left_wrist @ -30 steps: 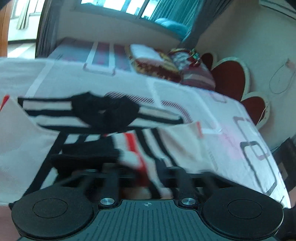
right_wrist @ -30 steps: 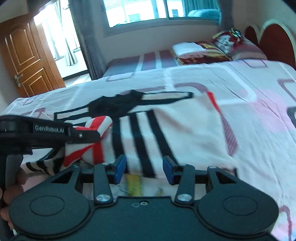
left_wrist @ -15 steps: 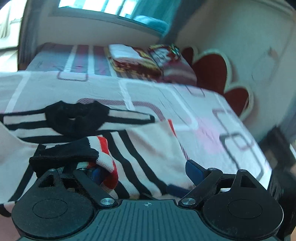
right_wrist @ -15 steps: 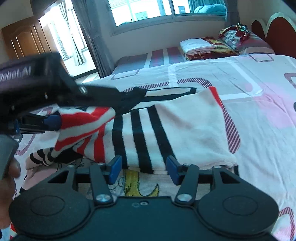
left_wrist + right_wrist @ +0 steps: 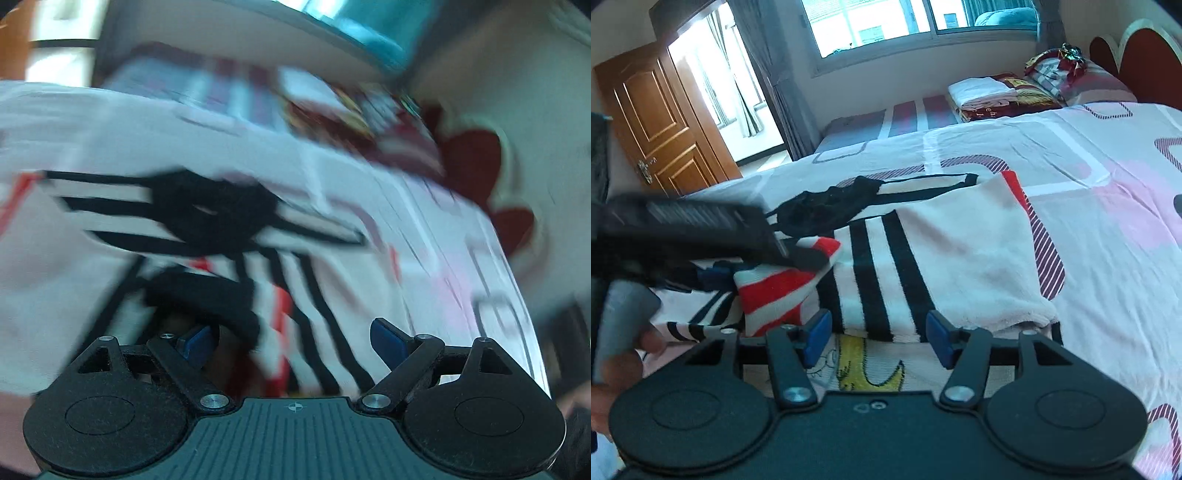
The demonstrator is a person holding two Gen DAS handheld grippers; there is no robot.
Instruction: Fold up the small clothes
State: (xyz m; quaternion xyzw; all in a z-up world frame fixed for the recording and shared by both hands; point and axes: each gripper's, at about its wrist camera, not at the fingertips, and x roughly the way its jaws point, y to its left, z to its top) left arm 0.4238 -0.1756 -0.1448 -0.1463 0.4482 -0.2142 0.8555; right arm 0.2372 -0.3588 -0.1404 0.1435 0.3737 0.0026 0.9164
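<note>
A small pale pink sweater (image 5: pixel 960 258) with black stripes and a black collar (image 5: pixel 827 210) lies folded on the bed. Its red-striped sleeve (image 5: pixel 783 291) is folded across the body. My right gripper (image 5: pixel 879 336) sits at the near hem; its jaws are opening, and the blue pads stand apart from the cloth edge between them. In the blurred left wrist view my left gripper (image 5: pixel 291 339) is wide open. The sleeve's black cuff (image 5: pixel 207 295) drapes near its left pad, unpinched. One of the left gripper's black fingers (image 5: pixel 805 258) rests over the sleeve.
The bed sheet (image 5: pixel 1108 184) is white and pink with rectangle prints. Folded linens (image 5: pixel 982 92) and pillows (image 5: pixel 1067 74) lie at the head by the red headboard (image 5: pixel 1145 48). A wooden door (image 5: pixel 661 125) stands far left. A hand (image 5: pixel 613 369) holds the left tool.
The left jaws spread from pinching the striped sleeve to wide open, and the sleeve dropped onto the sweater. The right jaws widened a little. The left view is now smeared by motion.
</note>
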